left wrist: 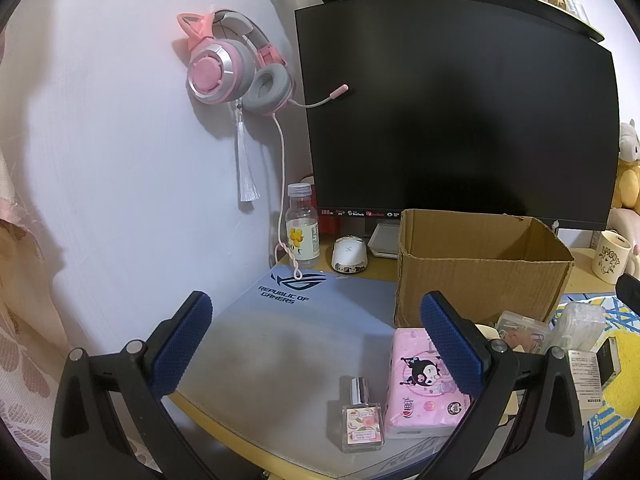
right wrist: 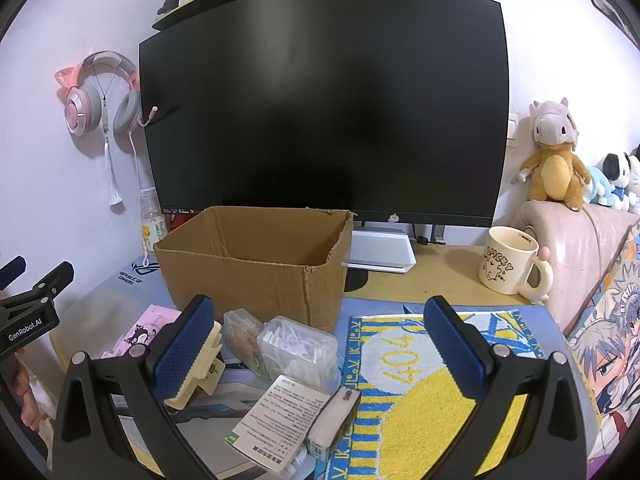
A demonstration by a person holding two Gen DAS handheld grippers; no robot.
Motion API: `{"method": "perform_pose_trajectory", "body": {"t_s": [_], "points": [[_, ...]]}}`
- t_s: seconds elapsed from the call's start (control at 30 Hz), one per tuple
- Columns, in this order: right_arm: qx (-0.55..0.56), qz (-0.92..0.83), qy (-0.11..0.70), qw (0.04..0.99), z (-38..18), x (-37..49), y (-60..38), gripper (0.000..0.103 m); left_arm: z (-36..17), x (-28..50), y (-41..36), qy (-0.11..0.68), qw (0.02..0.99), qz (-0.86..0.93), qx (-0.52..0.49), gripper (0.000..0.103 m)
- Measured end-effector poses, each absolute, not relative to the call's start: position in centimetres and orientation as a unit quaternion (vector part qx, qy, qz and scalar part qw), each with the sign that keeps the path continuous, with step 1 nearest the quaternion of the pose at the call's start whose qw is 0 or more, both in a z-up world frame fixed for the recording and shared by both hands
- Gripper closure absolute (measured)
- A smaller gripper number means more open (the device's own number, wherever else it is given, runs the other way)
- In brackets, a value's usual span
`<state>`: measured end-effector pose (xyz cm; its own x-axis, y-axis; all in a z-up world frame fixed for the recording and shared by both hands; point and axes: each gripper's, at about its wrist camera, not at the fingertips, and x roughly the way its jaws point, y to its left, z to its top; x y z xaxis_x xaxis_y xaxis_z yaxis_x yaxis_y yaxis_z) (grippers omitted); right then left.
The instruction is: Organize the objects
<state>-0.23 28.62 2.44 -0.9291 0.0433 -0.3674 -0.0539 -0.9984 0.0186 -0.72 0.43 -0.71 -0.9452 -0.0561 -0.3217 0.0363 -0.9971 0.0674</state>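
Both grippers hover with fingers spread wide, holding nothing: left gripper [left wrist: 320,352] has the perfume bottle [left wrist: 361,416] at six o'clock; right gripper [right wrist: 320,356], the cardboard box [right wrist: 256,264] at twelve on the worktop [right wrist: 440,272].

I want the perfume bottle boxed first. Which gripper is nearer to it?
Left. The perfume bottle stands just ahead of the open left gripper, between its jaws. The right gripper hovers further right, over the towel and small boxes.
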Motion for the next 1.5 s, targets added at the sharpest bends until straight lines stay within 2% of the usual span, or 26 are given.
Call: {"method": "perform_pose_trajectory", "body": {"t_s": [1.5], "points": [[-0.193, 0.98, 0.021, 0.03, 2.54, -0.44, 28.76, 0.0, -0.82, -0.91, 0.2, -0.036, 0.03, -0.984, 0.171, 0.0]]}}
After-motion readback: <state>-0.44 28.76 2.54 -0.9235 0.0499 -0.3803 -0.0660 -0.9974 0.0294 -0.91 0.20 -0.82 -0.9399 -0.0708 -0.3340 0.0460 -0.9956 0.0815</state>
